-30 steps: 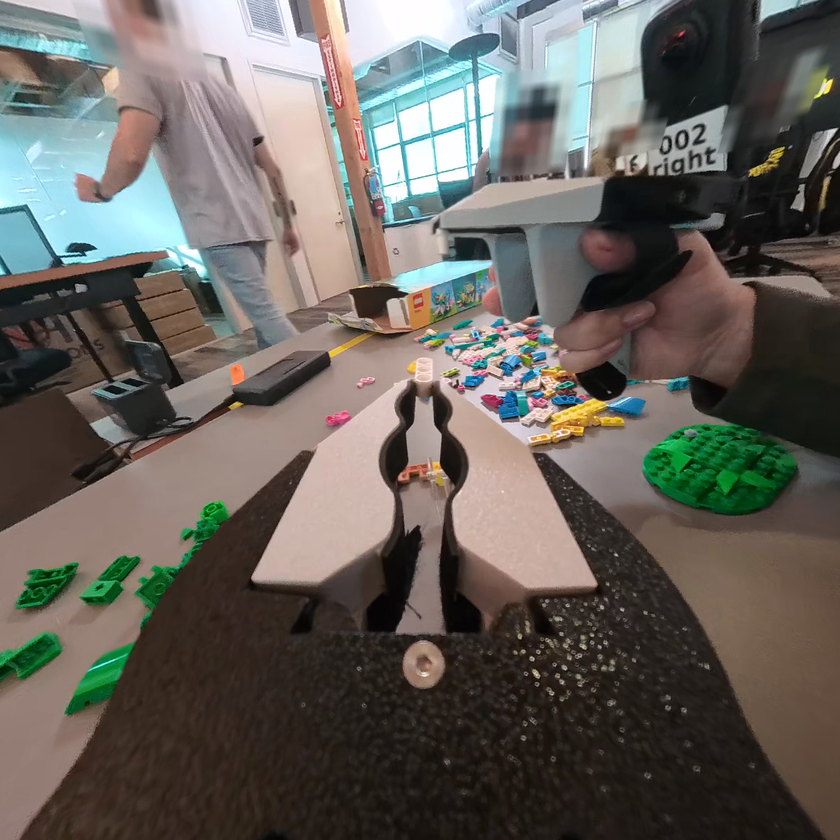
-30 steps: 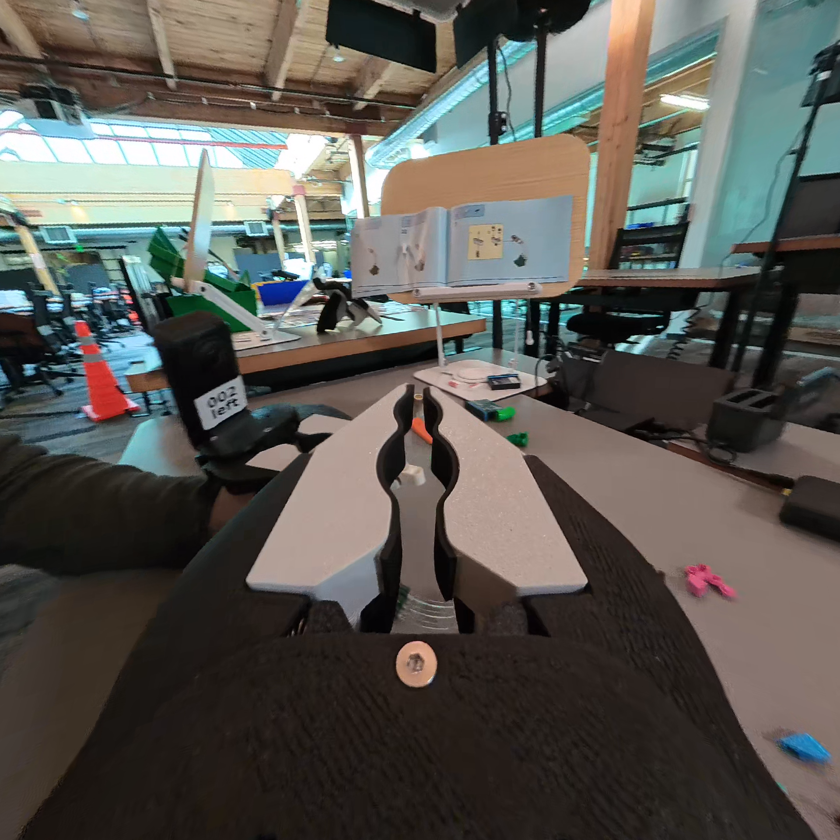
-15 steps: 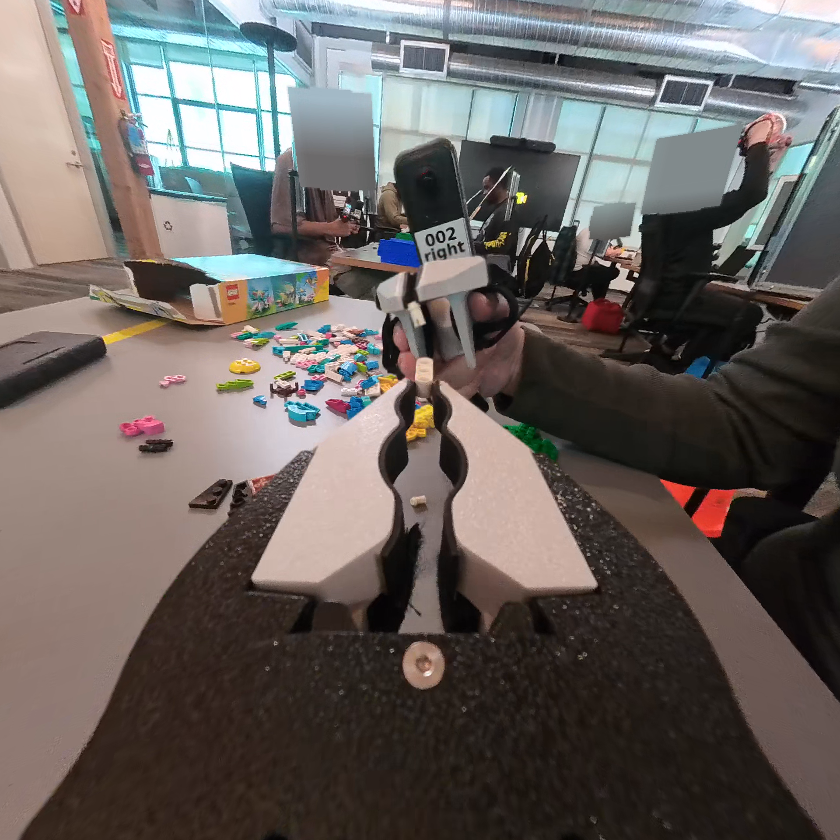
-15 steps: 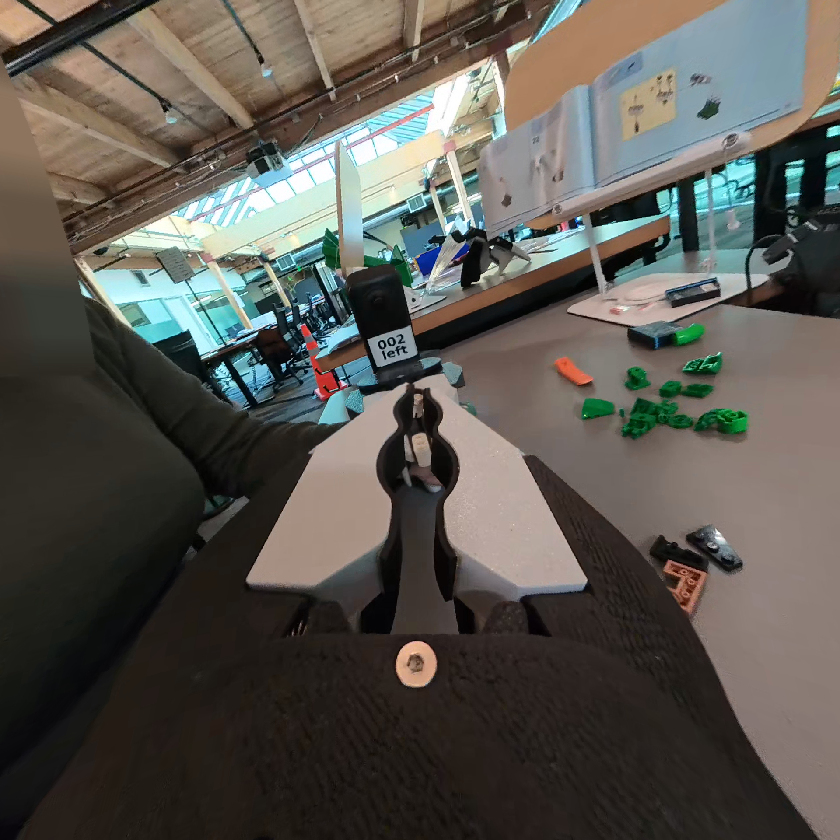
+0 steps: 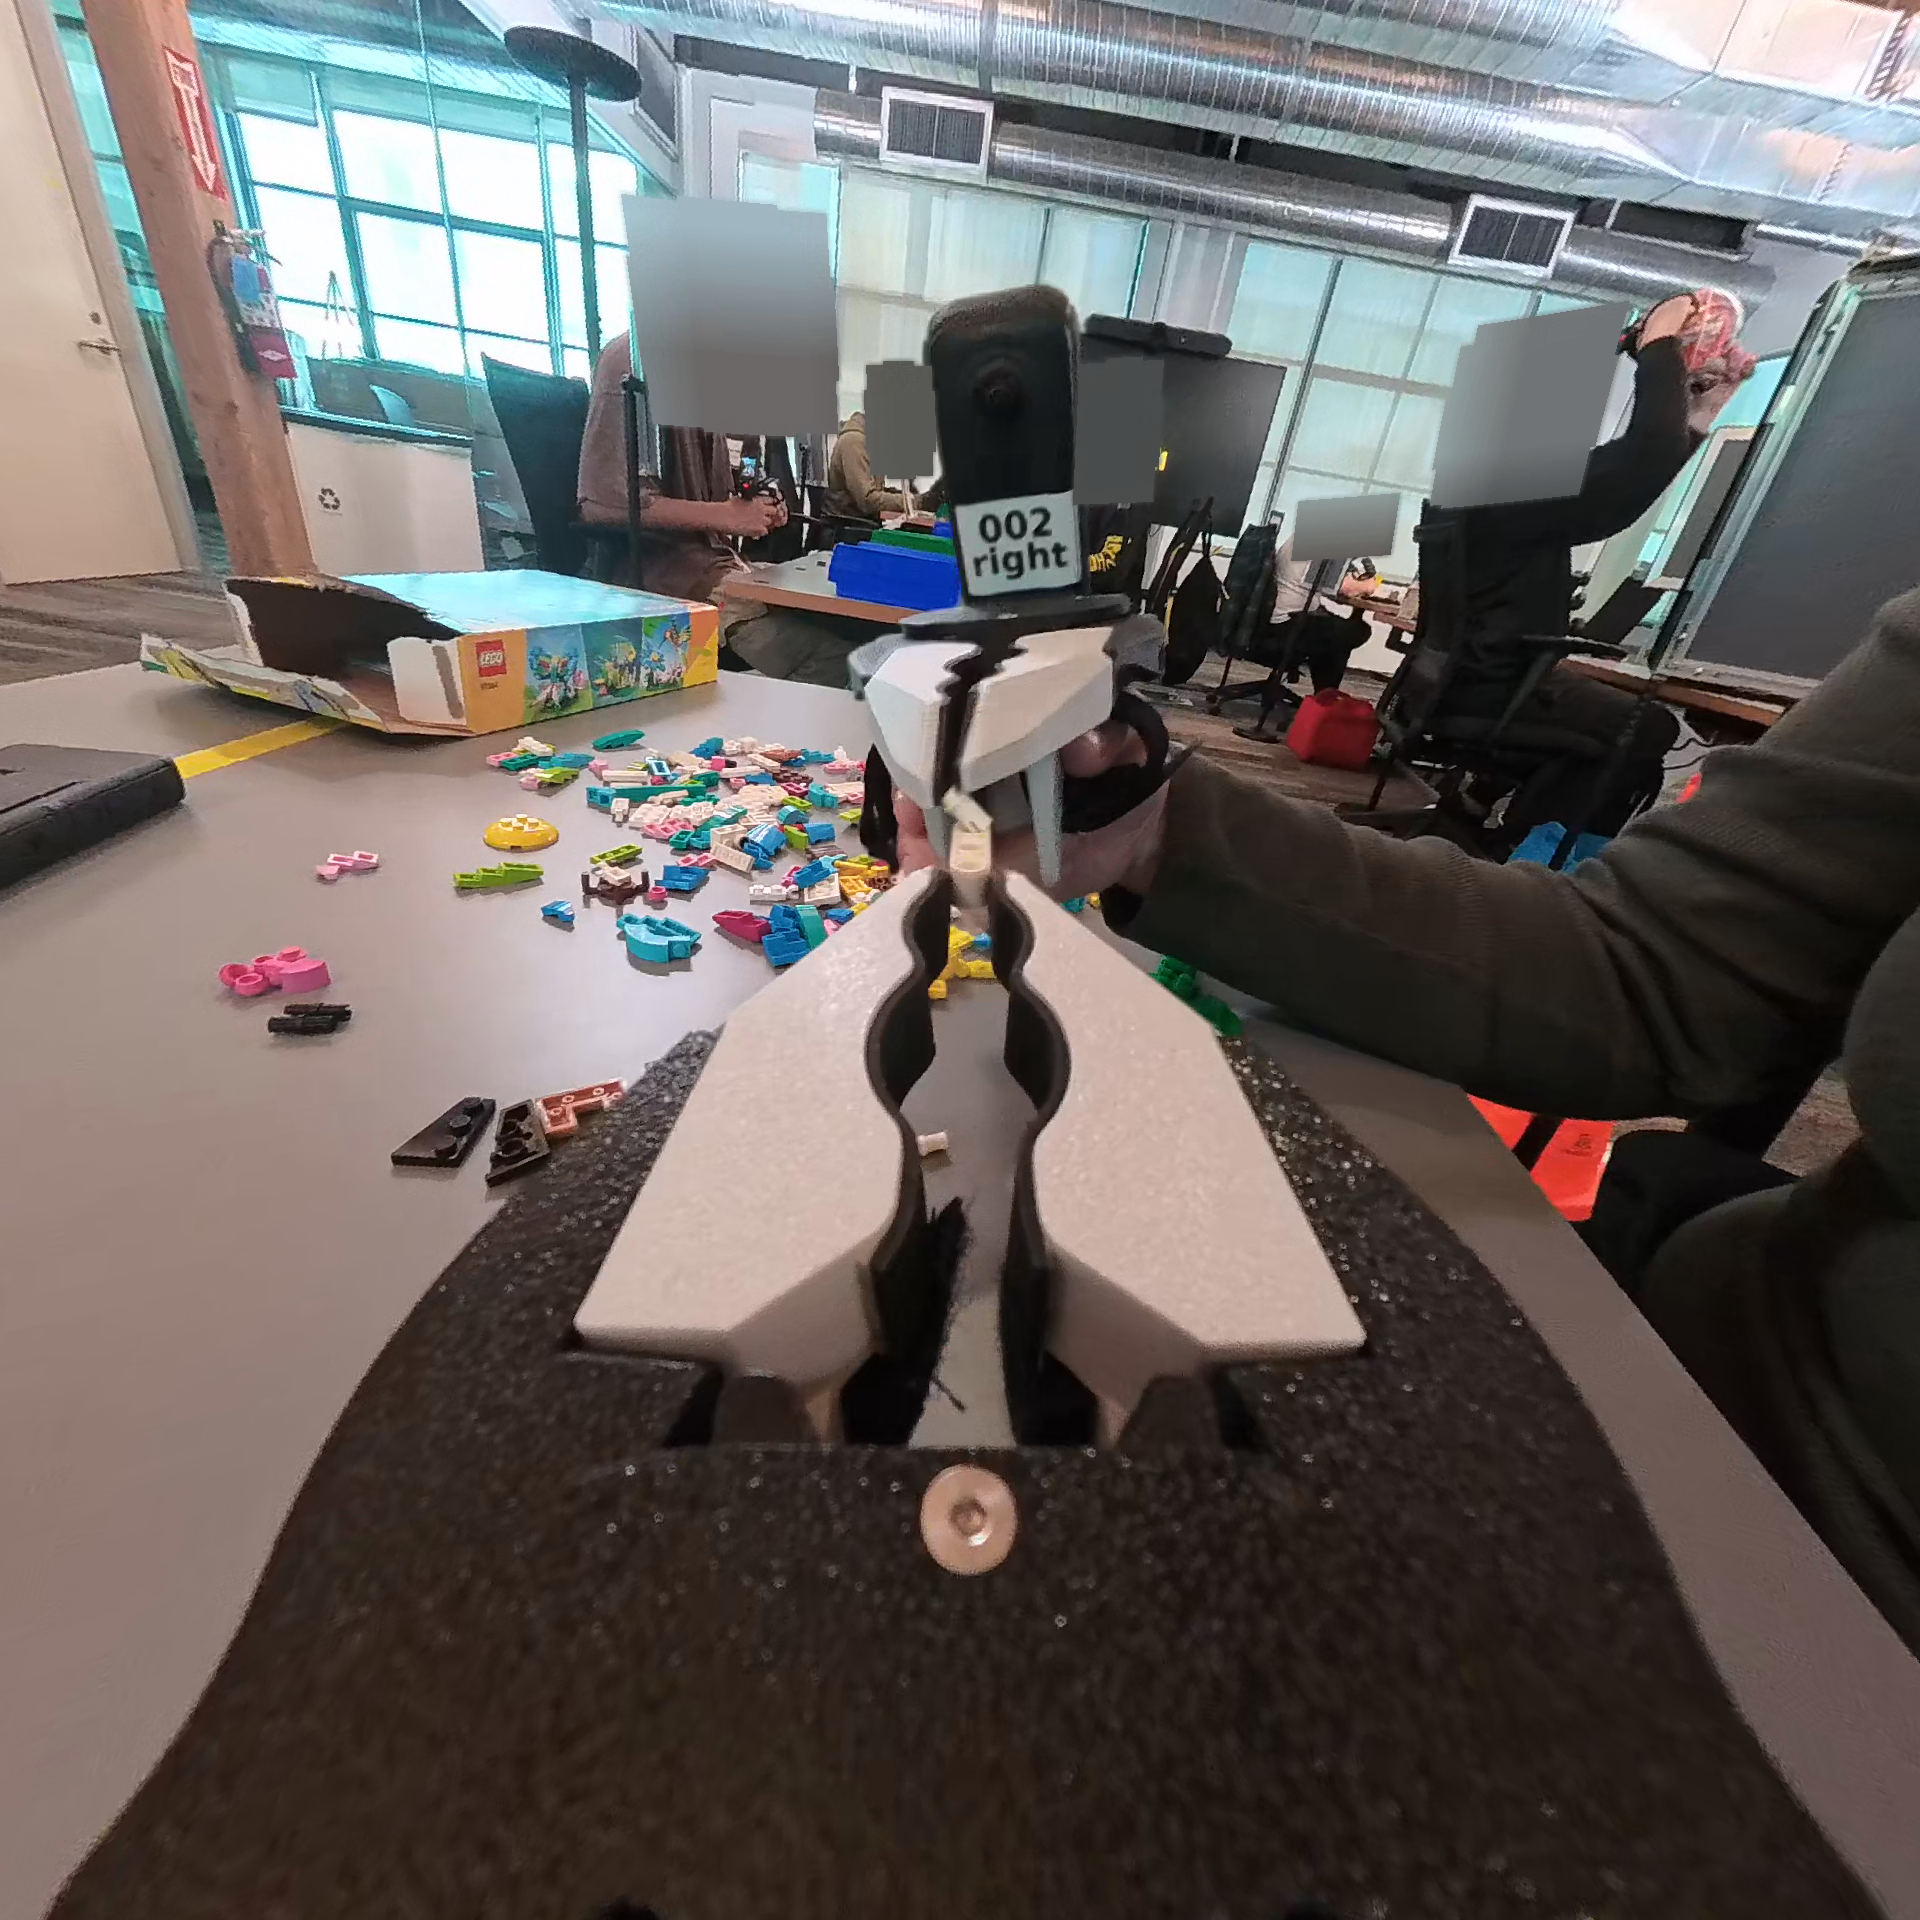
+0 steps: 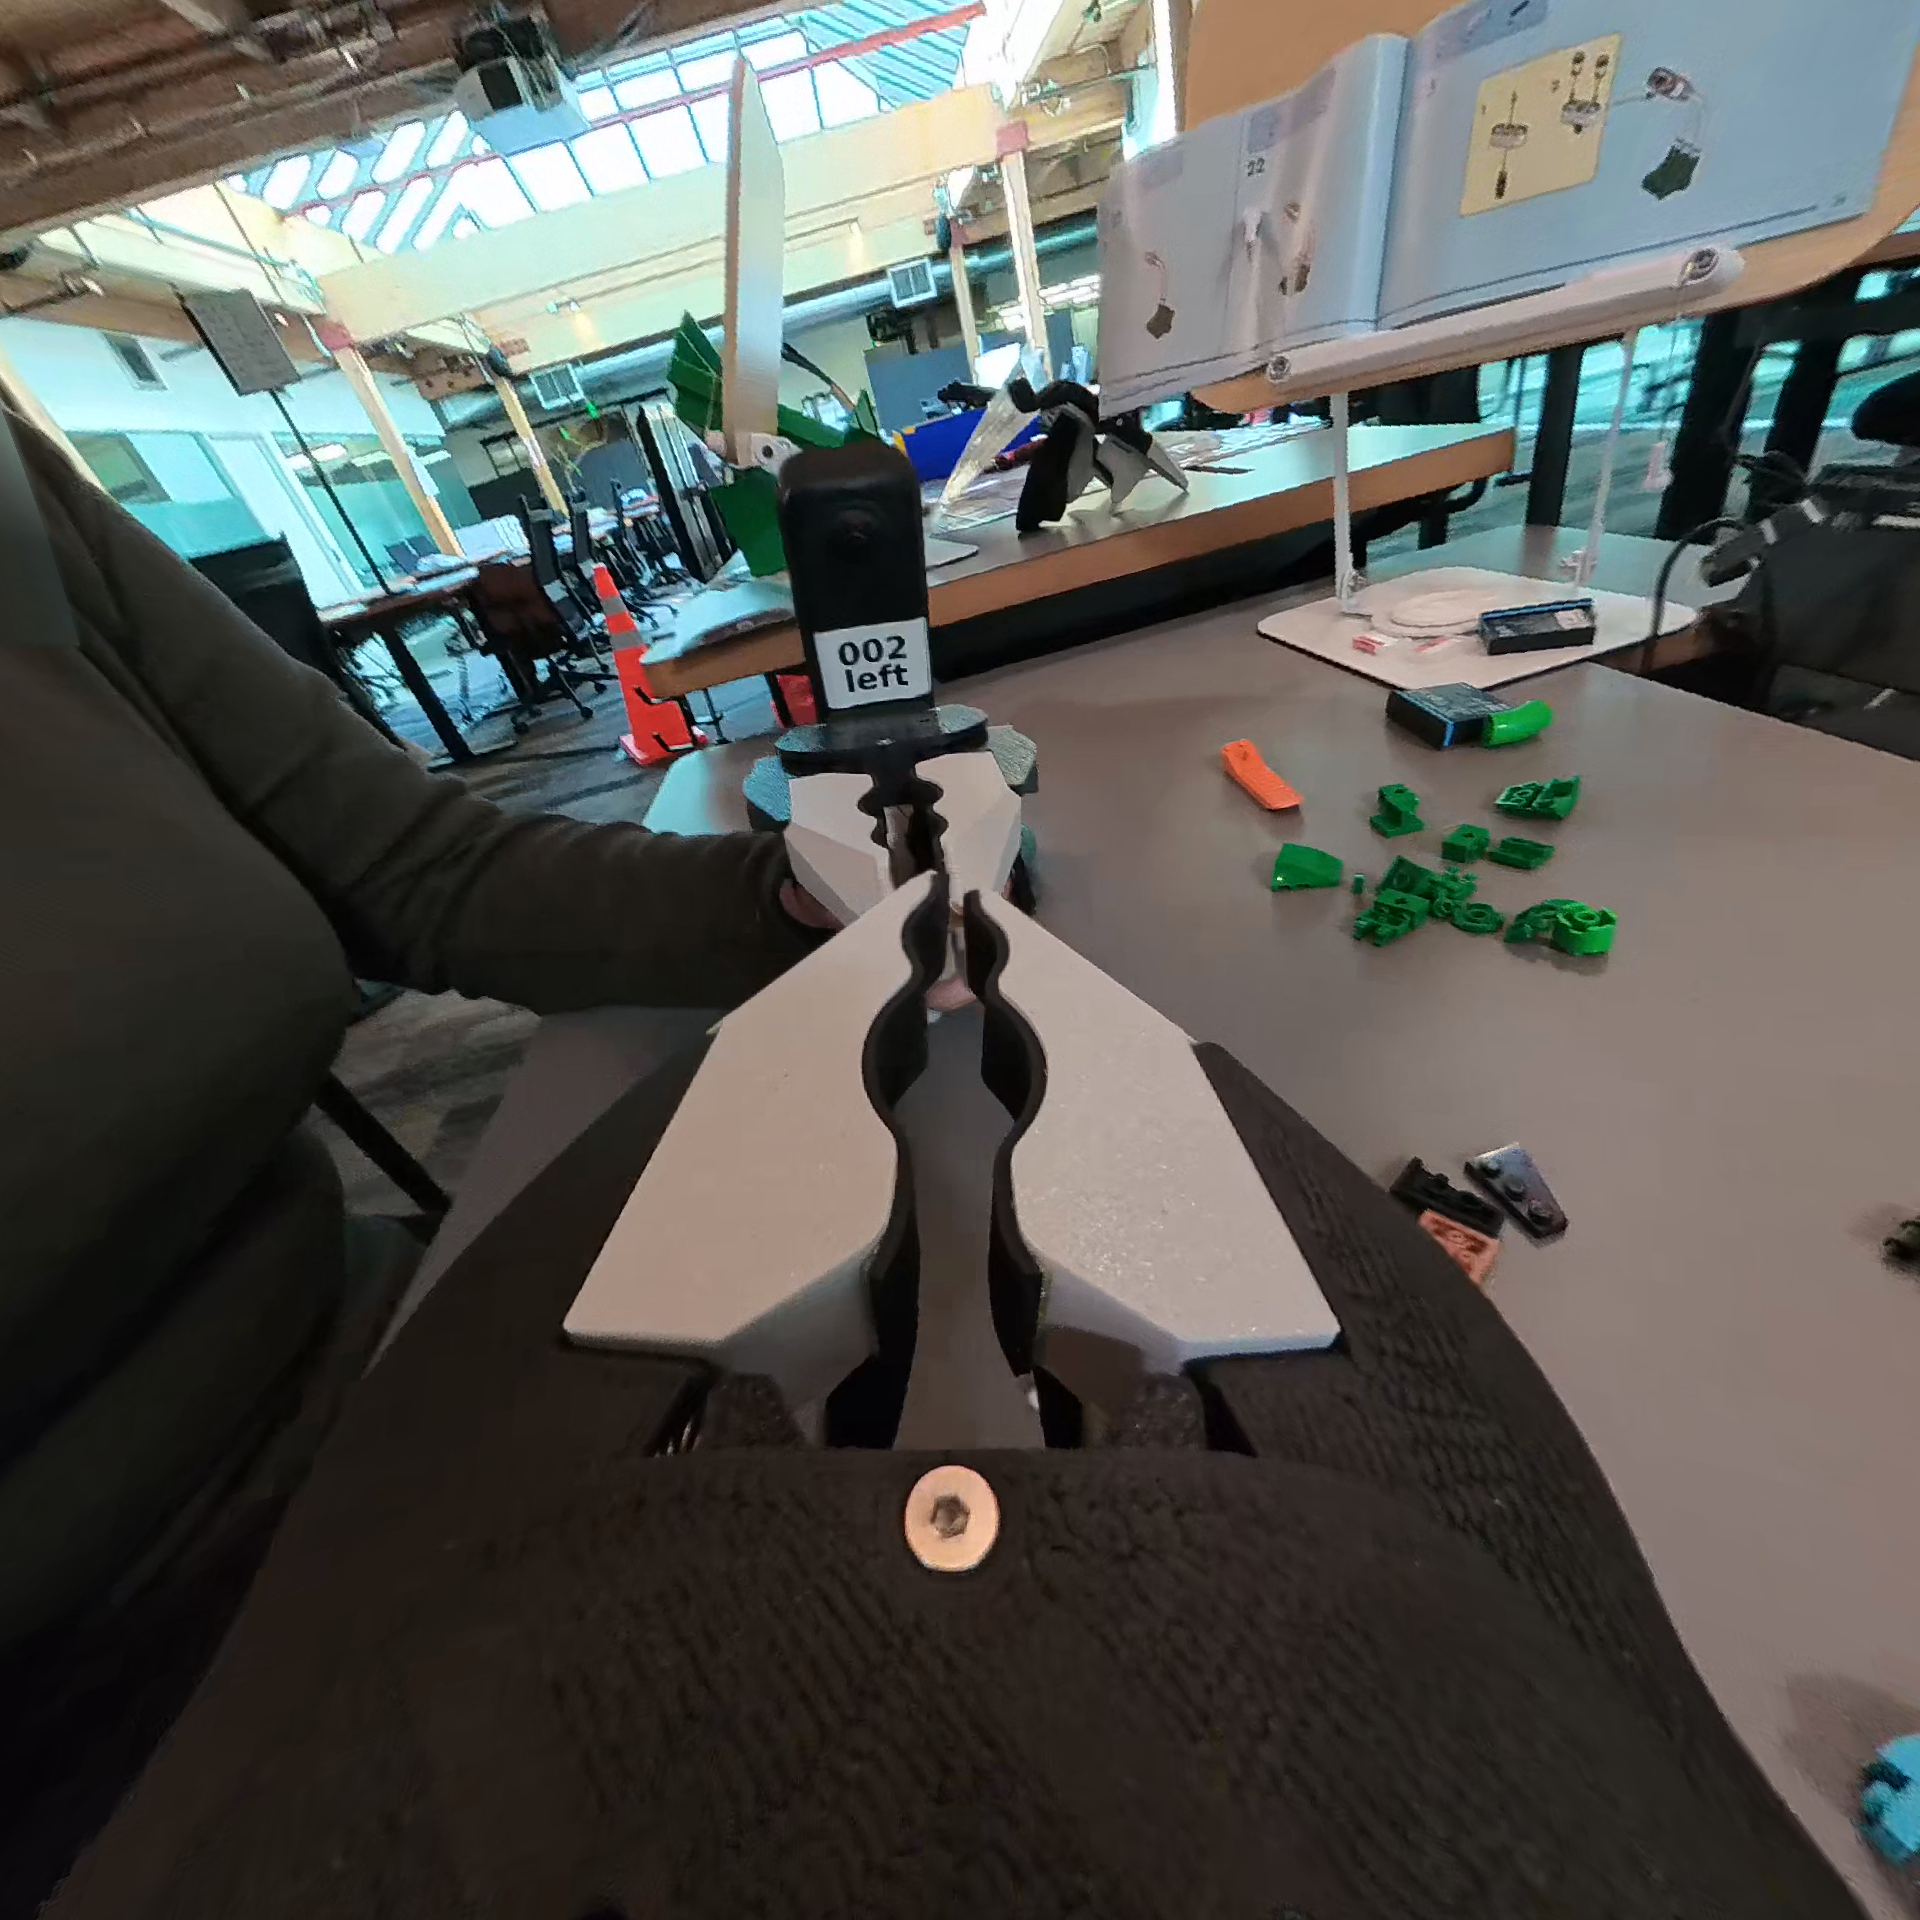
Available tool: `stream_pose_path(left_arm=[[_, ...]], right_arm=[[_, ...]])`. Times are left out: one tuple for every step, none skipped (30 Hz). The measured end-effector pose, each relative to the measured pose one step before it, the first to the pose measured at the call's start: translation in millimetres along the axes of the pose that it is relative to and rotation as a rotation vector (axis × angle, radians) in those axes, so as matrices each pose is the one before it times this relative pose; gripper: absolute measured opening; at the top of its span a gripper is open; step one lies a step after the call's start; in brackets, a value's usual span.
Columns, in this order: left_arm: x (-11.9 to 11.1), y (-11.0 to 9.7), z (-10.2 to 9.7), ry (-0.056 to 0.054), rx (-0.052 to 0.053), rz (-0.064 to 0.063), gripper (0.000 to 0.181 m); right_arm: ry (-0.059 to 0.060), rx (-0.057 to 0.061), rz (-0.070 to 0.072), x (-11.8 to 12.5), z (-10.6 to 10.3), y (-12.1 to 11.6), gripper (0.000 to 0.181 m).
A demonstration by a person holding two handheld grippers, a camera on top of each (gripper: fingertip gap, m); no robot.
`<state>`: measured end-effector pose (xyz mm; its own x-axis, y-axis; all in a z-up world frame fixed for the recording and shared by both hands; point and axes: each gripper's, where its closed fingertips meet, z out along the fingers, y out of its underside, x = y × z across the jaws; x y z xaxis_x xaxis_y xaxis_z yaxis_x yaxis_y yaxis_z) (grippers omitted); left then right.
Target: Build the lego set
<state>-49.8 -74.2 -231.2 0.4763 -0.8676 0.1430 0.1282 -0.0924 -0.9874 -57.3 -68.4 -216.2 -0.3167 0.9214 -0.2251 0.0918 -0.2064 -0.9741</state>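
Both claws are meeting tip to tip above the near edge of the grey table [image 5: 312, 1299], lifted clear so the two small parts can be lined up in free air. Pinching narrowly, the left gripper [image 5: 971, 896] is holding a small cream-white round piece [image 5: 971, 868] upright at its very tips, leaving the top exposed for mating. Facing it, the right gripper [image 5: 987, 821] is tilting downward with its jaws nearly closed on a thin whitish piece [image 5: 958, 802]; that piece is touching or almost touching the top of the round one, though I cannot tell whether it is seated. From the right wrist view the right gripper [image 6: 956, 904] is showing only a sliver of gap, with something pale between the tips.

Below the grippers, a tiny white stud [image 5: 932, 1141] is lying loose on the table. Slightly further along, black and brown wedge plates [image 5: 499, 1122] are sitting near the near edge. Green pieces [image 6: 1434, 873] are lying grouped together, apparently sorted by colour for quick picking. Toward the middle, the mixed pile of coloured bricks [image 5: 727, 821] is spreading out, and the opened cardboard set box [image 5: 499, 665] is resting near the far edge. An instruction booklet [image 6: 1455, 177] is standing open on a raised stand, facing the builder for reference.
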Motion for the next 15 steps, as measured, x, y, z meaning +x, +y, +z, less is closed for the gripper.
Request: stream_pose_path(left_arm=[[1.25, -1.05, 0.13, 0.009, 0.0066, -0.009, 0.005], [0.68, -0.01, 0.05, 0.007, 0.0005, -0.0087, 0.005], [0.71, -0.11, -0.09, 0.0077, 0.0004, -0.007, 0.005], [0.78, -0.5, -0.2, 0.0074, 0.0019, -0.0049, 0.005], [-0.18, 0.32, 0.06, 0.0, -0.0024, -0.0005, 0.005], [-0.09, 0.01, -0.02, -0.0001, 0.0005, -0.001, 0.005], [-0.51, -0.03, -0.09, -0.0022, 0.0006, 0.0, 0.005], [-0.3, -0.1, -0.1, -0.0008, 0.0004, 0.0002, 0.005], [-0.56, 0.12, -0.35, -0.0026, -0.0004, 0.0019, 0.005], [-0.76, 0.44, -0.13, -0.0045, -0.0023, 0.0035, 0.005], [-1.14, 0.51, -0.06, -0.0076, -0.0032, 0.0056, 0.005], [-1.62, 1.03, 0.04, -0.0118, -0.0058, 0.0077, 0.005], [-2.12, 1.44, 0.28, -0.0163, -0.0097, 0.0103, 0.005], [-2.06, 1.52, 0.17, -0.0172, -0.0101, 0.0122, 0.005], [-1.93, 0.47, -0.1, -0.0163, -0.0052, 0.0111, 0.005]], right_arm=[[0.0073, -0.0062, -0.0241, -0.62, -0.02, 0.26, 0.001], [0.0102, -0.0082, -0.0251, -0.2, 0.02, 0.26, 0.001], [0.0183, -0.0089, -0.0344, 0.79, 0.1, 0.65, 0.0], [0.0174, -0.0042, -0.0373, 0.6, 0.13, -0.01, 0.0], [0.0149, -0.0033, -0.0324, 0.44, 0.09, -0.12, 0.0], [0.0114, -0.0003, -0.024, 0.29, 0.13, -0.4, 0.0], [0.0086, 0.0003, -0.0099, 0.58, 0.14, -0.3, 0.0], [0.0062, 0.0032, 0.0003, 1.0, -0.01, -0.24, 0.0], [-0.0038, 0.005, 0.0089, 0.07, -0.13, -0.23, 0.0], [-0.0095, 0.0053, 0.0133, -0.53, -0.24, -0.11, 0.0], [-0.0058, 0.0026, 0.0106, -0.04, -0.07, 0.35, 0.0], [-0.0011, -0.0073, 0.0058, 0.35, 0.43, 1.71, 0.0], [0.0079, -0.0125, 0.0005, 1.46, 0.81, 2.33, 0.0], [0.015, -0.0086, 0.0001, 2.53, 0.87, 1.87, 0.0], [0.0219, 0.0, 0.0065, 3.93, 0.55, 0.77, 0.0]])
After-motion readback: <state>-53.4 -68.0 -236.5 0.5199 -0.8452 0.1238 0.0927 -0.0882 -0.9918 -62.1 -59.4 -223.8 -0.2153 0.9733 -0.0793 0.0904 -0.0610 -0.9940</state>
